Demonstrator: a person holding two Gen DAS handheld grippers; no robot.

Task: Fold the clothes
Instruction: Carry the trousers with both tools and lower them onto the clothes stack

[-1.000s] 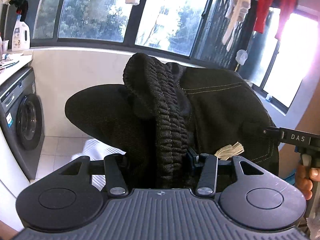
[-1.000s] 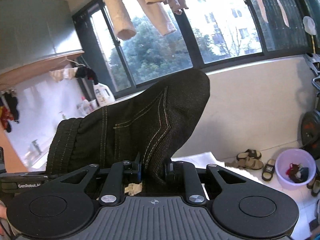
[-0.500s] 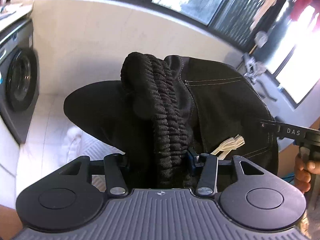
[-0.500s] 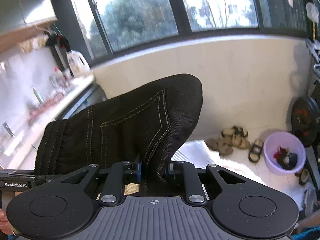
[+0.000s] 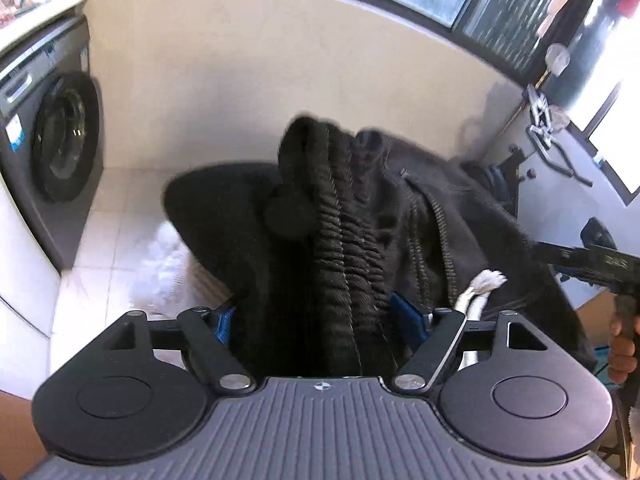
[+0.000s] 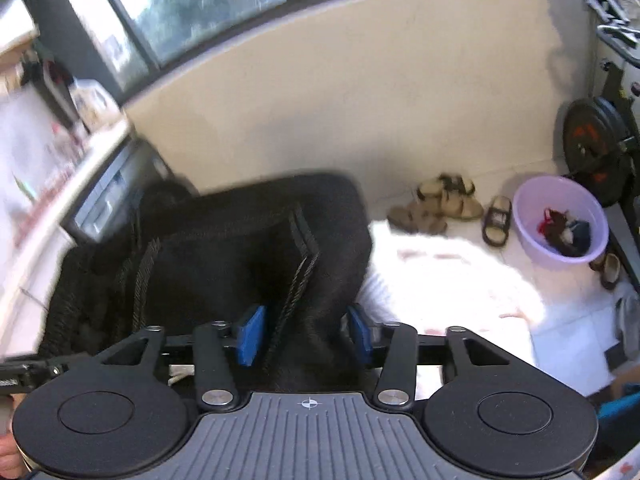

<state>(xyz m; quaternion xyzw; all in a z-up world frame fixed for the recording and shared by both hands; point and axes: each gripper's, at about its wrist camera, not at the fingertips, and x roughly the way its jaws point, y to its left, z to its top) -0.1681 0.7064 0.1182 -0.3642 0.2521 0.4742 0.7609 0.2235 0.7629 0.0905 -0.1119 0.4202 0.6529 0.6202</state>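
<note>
My left gripper (image 5: 316, 320) has just been opening: the blue pads (image 5: 404, 316) were pinched on the ribbed waistband of the black pants (image 5: 340, 232) a sec ago, now they stand wide w/ the bunched fabric loose between them, white drawstring (image 5: 484, 284) dangling at the right. Same on my right gripper (image 6: 306, 336): jaws have just been opening, was clamped tight on the pants (image 6: 240, 248), now gaps show beside both pads, cloth slumped between. Both views tilted down vs. before; windows nearly gone, white mat (image 6: 440, 280), purple basin (image 6: 560, 220) and washer (image 5: 52, 140) fill more of the view. Pics blurry.
</note>
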